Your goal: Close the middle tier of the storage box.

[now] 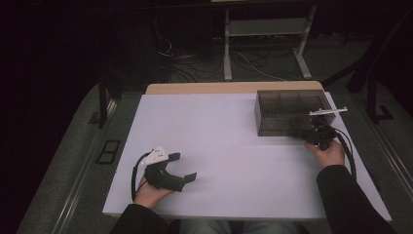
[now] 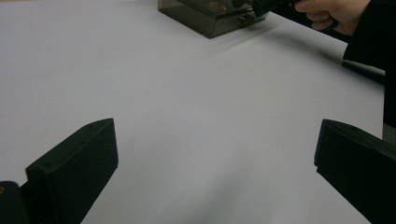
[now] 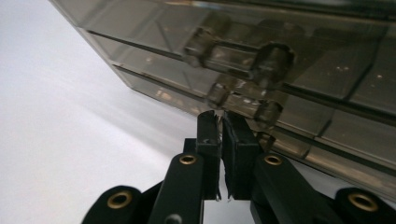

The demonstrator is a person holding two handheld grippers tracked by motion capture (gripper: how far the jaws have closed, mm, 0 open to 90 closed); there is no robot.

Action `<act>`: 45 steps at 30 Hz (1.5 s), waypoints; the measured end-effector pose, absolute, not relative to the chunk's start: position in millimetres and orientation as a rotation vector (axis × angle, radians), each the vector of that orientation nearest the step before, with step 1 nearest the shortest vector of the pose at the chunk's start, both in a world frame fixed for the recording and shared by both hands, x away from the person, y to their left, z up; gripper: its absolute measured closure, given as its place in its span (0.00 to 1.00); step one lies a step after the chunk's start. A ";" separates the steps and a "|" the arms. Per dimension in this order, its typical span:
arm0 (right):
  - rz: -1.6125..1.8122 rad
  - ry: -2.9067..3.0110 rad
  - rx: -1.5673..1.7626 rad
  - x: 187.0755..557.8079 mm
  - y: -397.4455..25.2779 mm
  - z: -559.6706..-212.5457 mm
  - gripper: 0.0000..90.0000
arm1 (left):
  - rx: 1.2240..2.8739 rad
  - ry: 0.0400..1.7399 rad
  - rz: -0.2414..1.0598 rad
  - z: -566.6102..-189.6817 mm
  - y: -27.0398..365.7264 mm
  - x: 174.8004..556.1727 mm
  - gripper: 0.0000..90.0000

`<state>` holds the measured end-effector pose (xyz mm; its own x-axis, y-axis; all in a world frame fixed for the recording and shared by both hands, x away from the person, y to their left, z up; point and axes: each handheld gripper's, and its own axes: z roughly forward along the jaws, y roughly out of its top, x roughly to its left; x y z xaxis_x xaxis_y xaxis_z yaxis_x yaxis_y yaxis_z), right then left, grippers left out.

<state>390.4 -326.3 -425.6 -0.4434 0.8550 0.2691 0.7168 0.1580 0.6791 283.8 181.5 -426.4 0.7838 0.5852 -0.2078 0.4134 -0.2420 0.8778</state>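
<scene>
A smoky see-through box (image 1: pixel 292 109) with inner compartments stands at the table's back right. My right gripper (image 1: pixel 314 132) is at its front wall, held by a hand. In the right gripper view the jaws (image 3: pixel 223 116) are shut together, and their tips touch the underside of the box's clear latch (image 3: pixel 238 60); I cannot tell whether any of the latch is pinched. My left gripper (image 1: pixel 183 166) rests at the front left with its jaws wide open and nothing between them (image 2: pixel 217 140). The box (image 2: pixel 205 18) and the other hand sit far off in the left gripper view.
The white table (image 1: pixel 219 141) is bare between the two grippers. Its wooden far edge (image 1: pixel 204 88) lies behind. Beyond it are a metal stand (image 1: pixel 265 44) and cables on the floor (image 1: pixel 195 68). The person's dark sleeves come in at the front edge.
</scene>
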 end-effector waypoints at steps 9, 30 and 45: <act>1.199 2.243 1.489 375.8 -325.1 -415.8 0.76 | 1.861 0.758 0.188 -425.6 181.5 282.3 0.00; 1.321 2.266 1.398 344.4 -303.7 -403.8 0.08 | 1.837 0.759 0.178 -424.2 180.0 281.3 0.00; 1.369 2.287 1.362 316.7 -297.4 -398.4 0.00 | 1.839 0.760 0.181 -424.8 180.0 282.9 0.00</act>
